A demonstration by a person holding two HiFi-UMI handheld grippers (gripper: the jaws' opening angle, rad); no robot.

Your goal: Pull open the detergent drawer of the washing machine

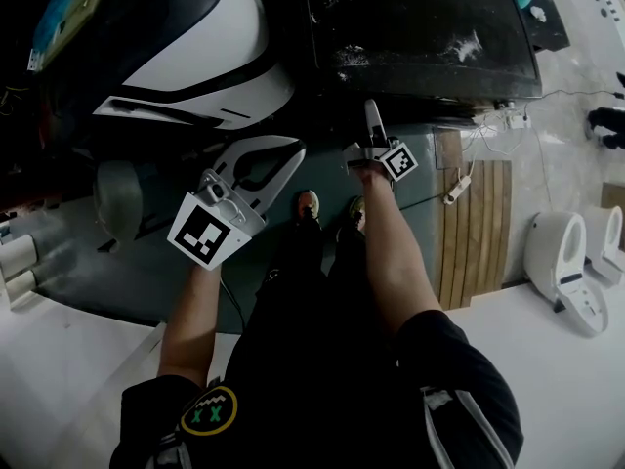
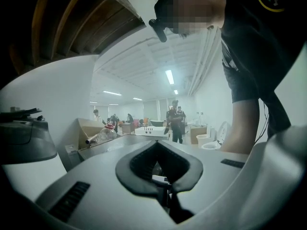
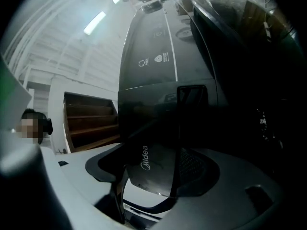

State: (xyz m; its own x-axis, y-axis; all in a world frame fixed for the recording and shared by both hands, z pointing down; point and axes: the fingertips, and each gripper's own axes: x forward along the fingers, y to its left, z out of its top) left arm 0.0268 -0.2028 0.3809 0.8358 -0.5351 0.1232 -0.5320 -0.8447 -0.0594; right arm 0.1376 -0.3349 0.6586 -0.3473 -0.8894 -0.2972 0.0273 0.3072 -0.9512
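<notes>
Right gripper view: detergent drawer (image 3: pixel 151 174) front seen between right tongs (image 3: pixel 156 143), clamped part-closed on it. Glossy, rigid, judged slippery; hold advised at panel edges, straight pull. Shut and empty: left tongs (image 2: pixel 160 176), well apart.

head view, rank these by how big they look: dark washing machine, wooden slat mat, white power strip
1. dark washing machine, largest by far
2. wooden slat mat
3. white power strip, smallest
The machine's top stands nearer the camera than the floor items, which flatters it.
</notes>
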